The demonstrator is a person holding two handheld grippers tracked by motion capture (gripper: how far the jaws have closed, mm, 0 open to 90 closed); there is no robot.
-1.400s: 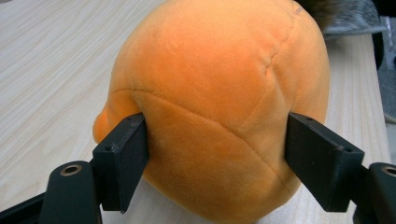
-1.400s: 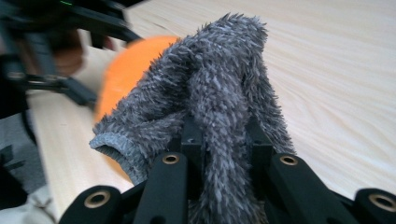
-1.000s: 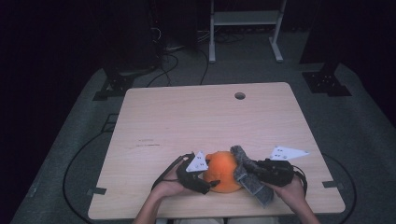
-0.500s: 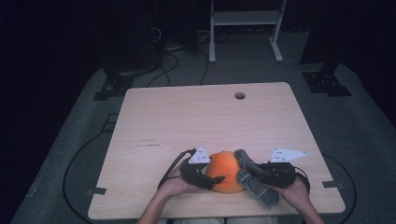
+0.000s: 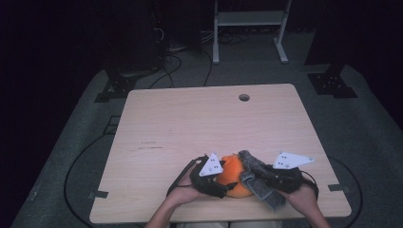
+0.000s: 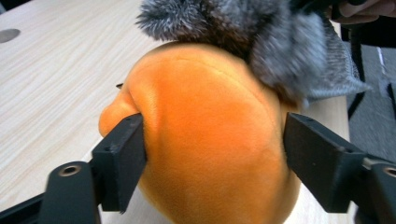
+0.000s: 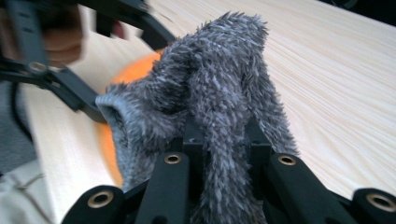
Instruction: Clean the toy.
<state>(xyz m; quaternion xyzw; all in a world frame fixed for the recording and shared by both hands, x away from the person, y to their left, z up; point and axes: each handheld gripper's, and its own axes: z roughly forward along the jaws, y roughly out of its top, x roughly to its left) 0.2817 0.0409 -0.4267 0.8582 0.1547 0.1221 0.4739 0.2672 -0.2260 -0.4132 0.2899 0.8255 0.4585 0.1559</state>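
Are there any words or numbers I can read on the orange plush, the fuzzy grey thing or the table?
None: the orange plush, the fuzzy grey cloth and the wooden table carry no words or numbers.
The faint dark marks on the tabletop are too small to read.

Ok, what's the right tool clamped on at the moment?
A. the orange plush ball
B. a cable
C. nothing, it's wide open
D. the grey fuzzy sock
D: in the right gripper view the right tool has its jaws pinched onto the grey fuzzy sock, while the orange plush ball sits between the left tool's jaws.
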